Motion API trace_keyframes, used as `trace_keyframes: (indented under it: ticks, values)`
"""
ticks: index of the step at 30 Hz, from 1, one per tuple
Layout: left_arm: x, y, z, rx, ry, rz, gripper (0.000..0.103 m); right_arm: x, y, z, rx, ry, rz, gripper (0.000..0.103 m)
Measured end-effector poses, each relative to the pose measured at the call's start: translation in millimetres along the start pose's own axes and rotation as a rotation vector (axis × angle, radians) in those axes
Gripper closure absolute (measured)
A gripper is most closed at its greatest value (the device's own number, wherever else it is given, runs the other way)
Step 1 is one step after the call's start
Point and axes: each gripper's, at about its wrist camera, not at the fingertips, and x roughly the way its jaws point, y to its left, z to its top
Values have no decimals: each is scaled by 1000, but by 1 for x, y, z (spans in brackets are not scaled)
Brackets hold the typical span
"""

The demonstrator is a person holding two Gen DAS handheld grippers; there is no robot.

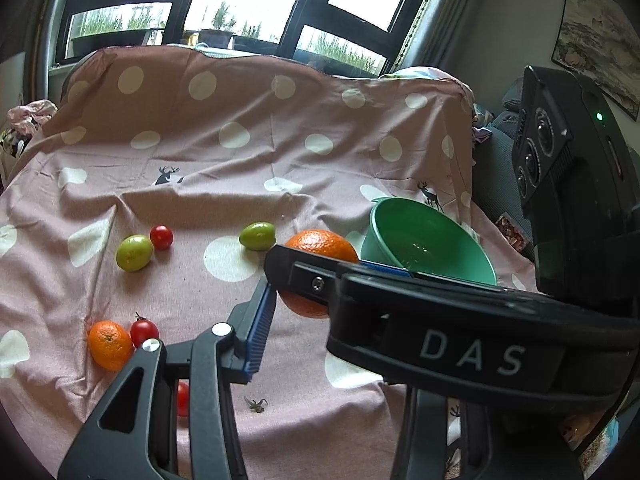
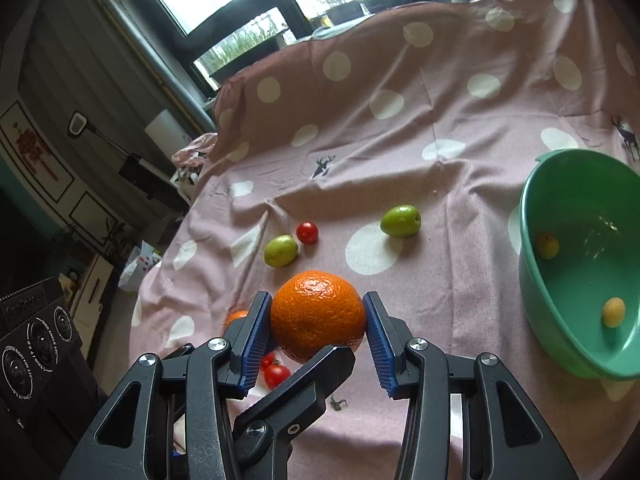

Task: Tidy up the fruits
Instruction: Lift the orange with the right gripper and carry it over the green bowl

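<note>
My right gripper (image 2: pixel 318 314) is shut on a large orange (image 2: pixel 318 312) and holds it above the pink dotted cloth (image 2: pixel 400 152). In the left wrist view the right gripper crosses in front and the same orange (image 1: pixel 320 244) shows behind its finger. My left gripper (image 1: pixel 320 320) is open, only its left finger (image 1: pixel 258 332) showing clearly. The green bowl (image 2: pixel 536 280) at the right holds two small yellow fruits (image 2: pixel 613 311). On the cloth lie two green fruits (image 1: pixel 134 252) (image 1: pixel 258 235), a small orange (image 1: pixel 109 345) and cherry tomatoes (image 1: pixel 161 237) (image 1: pixel 144 331).
The cloth rises over a backrest (image 1: pixel 240 92) in front of a window. A black camera unit (image 1: pixel 560 160) stands at the right in the left wrist view. Another tomato (image 1: pixel 183 398) lies half hidden behind the left finger. A small stem (image 1: pixel 256 404) lies on the cloth.
</note>
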Motion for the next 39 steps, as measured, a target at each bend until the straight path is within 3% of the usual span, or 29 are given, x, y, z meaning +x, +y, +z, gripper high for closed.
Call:
trace_keyframes:
  ticks: [17, 39]
  values:
    - [-10, -67, 24, 149, -98, -72, 60, -77, -20, 10, 3, -199, -21, 55]
    - [48, -129, 32, 231, -17, -216, 60, -115, -93, 14, 155, -269, -129, 55]
